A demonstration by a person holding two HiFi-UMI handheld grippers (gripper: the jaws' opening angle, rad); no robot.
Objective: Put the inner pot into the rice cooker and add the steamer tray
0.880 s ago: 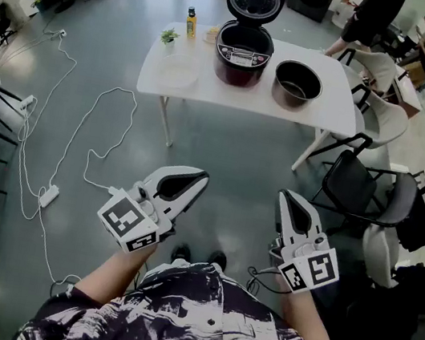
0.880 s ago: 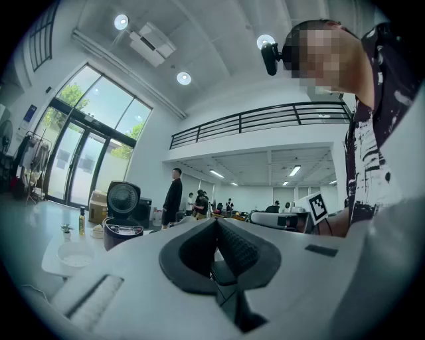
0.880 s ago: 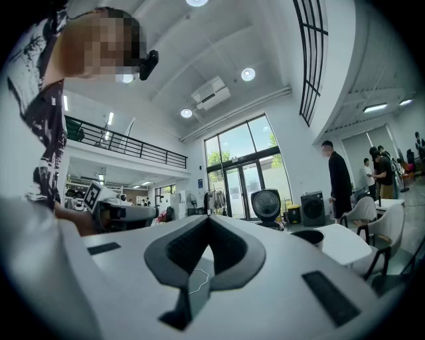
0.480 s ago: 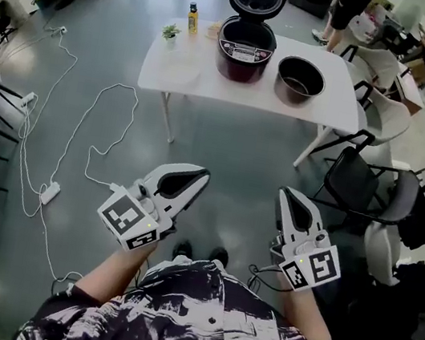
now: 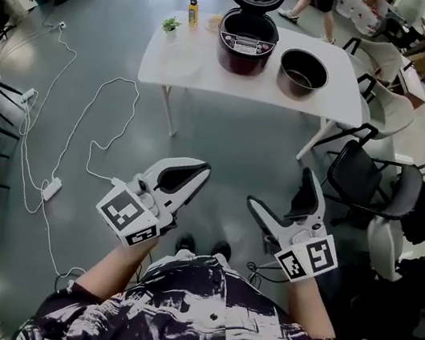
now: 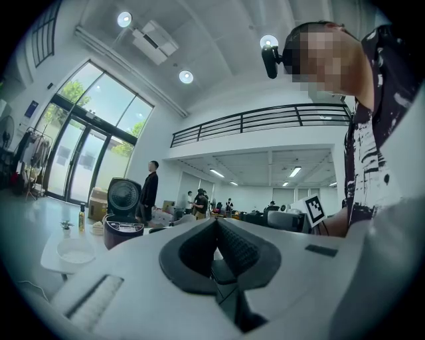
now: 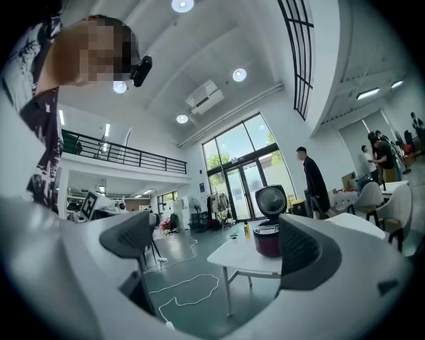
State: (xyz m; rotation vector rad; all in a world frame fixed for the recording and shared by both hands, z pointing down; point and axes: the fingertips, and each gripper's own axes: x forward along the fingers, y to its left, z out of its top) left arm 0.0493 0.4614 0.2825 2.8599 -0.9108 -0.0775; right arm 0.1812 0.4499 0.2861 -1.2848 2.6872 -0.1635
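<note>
Far ahead on the white table [image 5: 211,83] stands the dark red rice cooker [image 5: 246,42] with its lid up. To its right sits the black inner pot [image 5: 303,73], and to its left lies the pale steamer tray [image 5: 179,61]. Both grippers are held close to my body, well short of the table. My left gripper [image 5: 189,176] is shut with nothing in it. My right gripper [image 5: 283,194] stands wide open and empty. The left gripper view shows the cooker [image 6: 123,222] and tray [image 6: 75,250] beyond its shut jaws. The right gripper view shows the cooker [image 7: 270,236] between its spread jaws.
A yellow bottle [image 5: 193,12] and a small plant [image 5: 170,29] stand at the table's back left. Black and white chairs [image 5: 365,180] crowd the right side. A white cable [image 5: 82,126] and power strip [image 5: 49,193] lie on the floor at left. People move behind the table.
The right gripper's jaws have spread from shut to wide open. The left gripper has stayed shut. The table has drifted slightly up in the head view, and a person has walked past behind it.
</note>
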